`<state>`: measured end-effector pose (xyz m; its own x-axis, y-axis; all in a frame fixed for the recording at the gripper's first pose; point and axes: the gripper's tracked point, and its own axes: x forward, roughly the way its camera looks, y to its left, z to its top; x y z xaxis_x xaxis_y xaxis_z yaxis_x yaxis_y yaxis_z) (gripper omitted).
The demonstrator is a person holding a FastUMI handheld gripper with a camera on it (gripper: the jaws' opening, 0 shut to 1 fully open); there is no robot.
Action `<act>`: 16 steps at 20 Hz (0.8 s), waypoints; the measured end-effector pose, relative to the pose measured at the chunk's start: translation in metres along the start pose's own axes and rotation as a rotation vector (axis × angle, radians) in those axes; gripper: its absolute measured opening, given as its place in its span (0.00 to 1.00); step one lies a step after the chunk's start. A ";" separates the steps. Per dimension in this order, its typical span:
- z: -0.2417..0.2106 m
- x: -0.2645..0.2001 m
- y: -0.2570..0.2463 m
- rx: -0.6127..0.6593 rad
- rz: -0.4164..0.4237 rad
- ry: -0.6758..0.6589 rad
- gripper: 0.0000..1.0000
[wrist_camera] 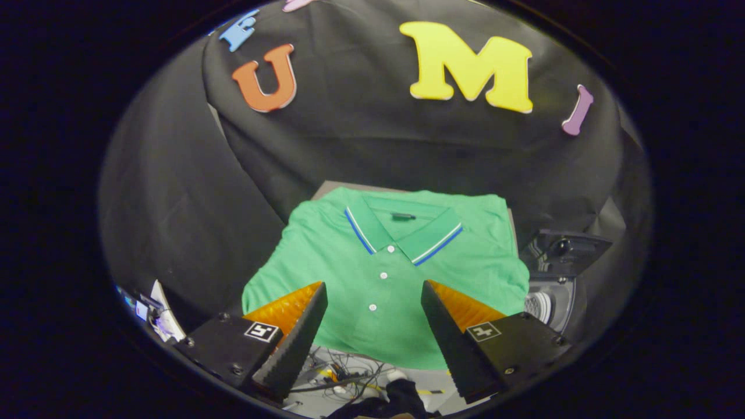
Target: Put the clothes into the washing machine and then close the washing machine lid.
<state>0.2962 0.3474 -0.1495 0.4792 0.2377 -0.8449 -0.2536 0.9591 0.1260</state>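
A green polo shirt (384, 273) with a blue-and-white striped collar and white buttons lies spread flat on a table, front side up. My gripper (373, 288) hovers above its lower half, fingers wide apart with nothing between them. To the right of the shirt stands a small dark washing machine (553, 291); its lid (567, 250) is raised and the pale drum opening (538, 305) shows underneath.
The table's grey edge (332, 187) peeks out behind the shirt's far shoulder. Loose cables and small parts (349, 375) lie on the pale floor below the near table edge. Papers and clutter (154, 314) sit to the left.
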 end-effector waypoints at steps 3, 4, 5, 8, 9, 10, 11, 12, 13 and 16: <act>-0.004 0.026 0.003 0.054 0.024 0.123 1.00; -0.005 0.036 0.006 0.072 0.027 0.163 1.00; -0.005 0.044 0.006 0.070 0.015 0.189 1.00; 0.002 0.059 -0.005 0.013 -0.057 0.208 1.00; 0.002 0.064 -0.005 0.006 -0.073 0.222 1.00; -0.002 0.067 -0.002 0.017 -0.077 0.243 1.00; -0.005 0.071 0.001 0.038 -0.071 0.270 1.00; -0.006 0.075 0.000 0.048 -0.080 0.285 1.00; -0.005 0.077 -0.001 0.052 -0.097 0.288 1.00; -0.004 0.080 -0.002 0.052 -0.141 0.306 1.00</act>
<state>0.3311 0.3641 -0.2193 0.2300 0.0523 -0.9718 -0.1557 0.9877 0.0163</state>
